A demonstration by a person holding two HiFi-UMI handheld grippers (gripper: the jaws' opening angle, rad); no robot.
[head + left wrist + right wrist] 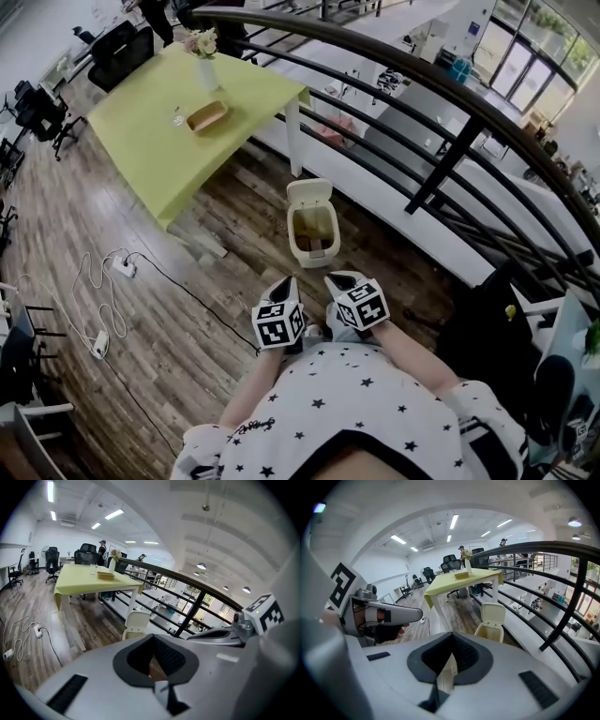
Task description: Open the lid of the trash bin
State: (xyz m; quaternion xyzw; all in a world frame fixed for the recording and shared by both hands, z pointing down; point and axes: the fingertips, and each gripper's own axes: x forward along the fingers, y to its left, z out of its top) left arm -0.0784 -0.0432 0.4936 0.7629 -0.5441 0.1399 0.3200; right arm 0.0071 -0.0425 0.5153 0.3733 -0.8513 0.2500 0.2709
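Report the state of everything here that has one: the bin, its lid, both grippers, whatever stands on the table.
Trash bin: upright on the floor, open at the top.
Lid: raised, standing behind the opening.
Left gripper: shut, empty, apart from the bin.
Right gripper: shut, empty, apart from the bin.
Vase: upright on the table, holding flowers.

A: The left tongs [286,284] and right tongs [339,278]?
B: Grey, dark pads, cubes with black-and-white square markers.
A: Ahead of them?
B: A cream plastic trash bin [312,230], brownish inside, on the brown wood-plank floor [112,375].
A: Further off?
B: Left of the tongs, a yellow-green cloth-covered worktop [141,141]; right, a black metal railing [448,167]. Behind them, a white shirt with black stars [347,403].
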